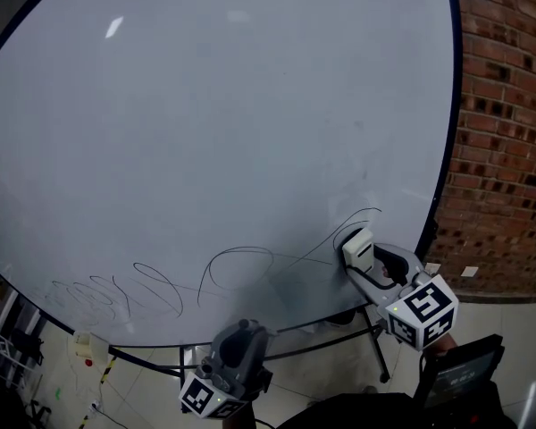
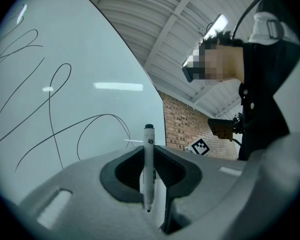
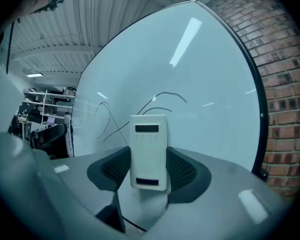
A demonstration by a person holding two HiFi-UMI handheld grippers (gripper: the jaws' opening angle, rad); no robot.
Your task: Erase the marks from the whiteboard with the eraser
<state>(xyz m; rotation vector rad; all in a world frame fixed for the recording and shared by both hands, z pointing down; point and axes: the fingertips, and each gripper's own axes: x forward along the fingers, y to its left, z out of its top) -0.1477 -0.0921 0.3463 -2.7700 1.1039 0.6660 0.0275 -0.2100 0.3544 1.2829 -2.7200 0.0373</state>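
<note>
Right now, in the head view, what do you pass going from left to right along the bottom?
Loopy marks → left gripper holding a marker → eraser in the right gripper → brick wall.

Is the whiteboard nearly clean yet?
Not yet. Nothing looks wiped: black scribbles loop along the bottom of the whiteboard. The right gripper holds the eraser at the scribbles' right end, so wiping seems just about to start. The left gripper holds a marker, off the board. All the scribbles are left to rub out.
</note>
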